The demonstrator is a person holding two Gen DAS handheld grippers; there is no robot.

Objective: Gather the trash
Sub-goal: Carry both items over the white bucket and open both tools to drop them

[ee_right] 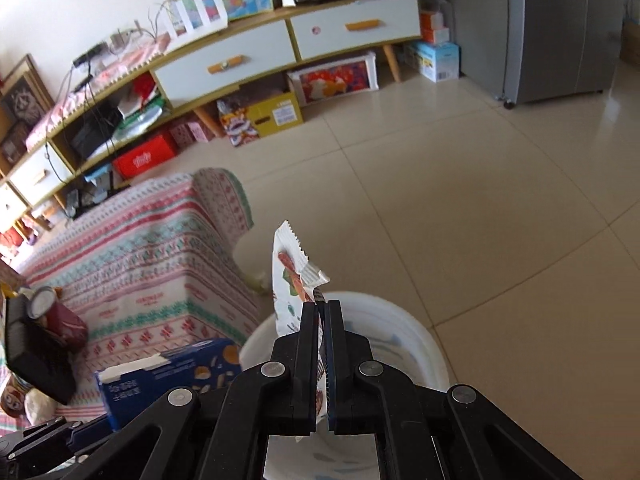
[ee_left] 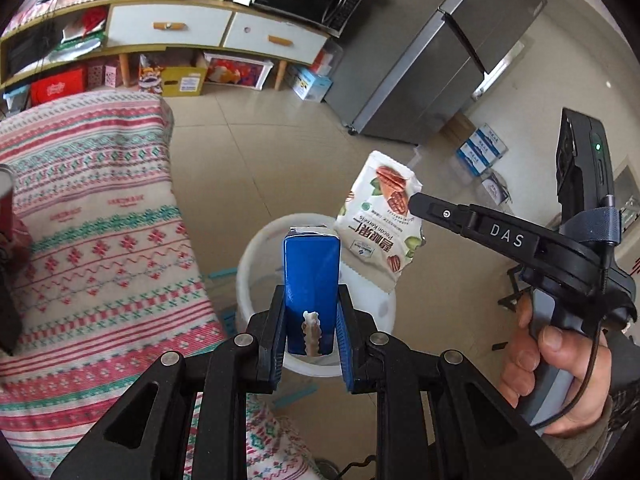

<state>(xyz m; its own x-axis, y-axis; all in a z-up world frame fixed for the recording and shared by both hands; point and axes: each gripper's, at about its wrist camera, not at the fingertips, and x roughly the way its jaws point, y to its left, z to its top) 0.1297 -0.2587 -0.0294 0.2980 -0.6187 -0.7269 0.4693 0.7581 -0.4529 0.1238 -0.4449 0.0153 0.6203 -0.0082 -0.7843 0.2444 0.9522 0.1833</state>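
Left gripper (ee_left: pixel 311 312) clamps the blue carton (ee_left: pixel 311 276) by its sides, carton end-on over the white bin (ee_left: pixel 256 264). Right gripper (ee_right: pixel 320 344) is pressed together on the snack wrapper (ee_right: pixel 294 276), dangling it above the same bin's rim (ee_right: pixel 420 332). Both look staged for a drop. A red can (ee_right: pixel 60 316) sits on the patterned cloth (ee_right: pixel 140 248) beside the bin, likely next.
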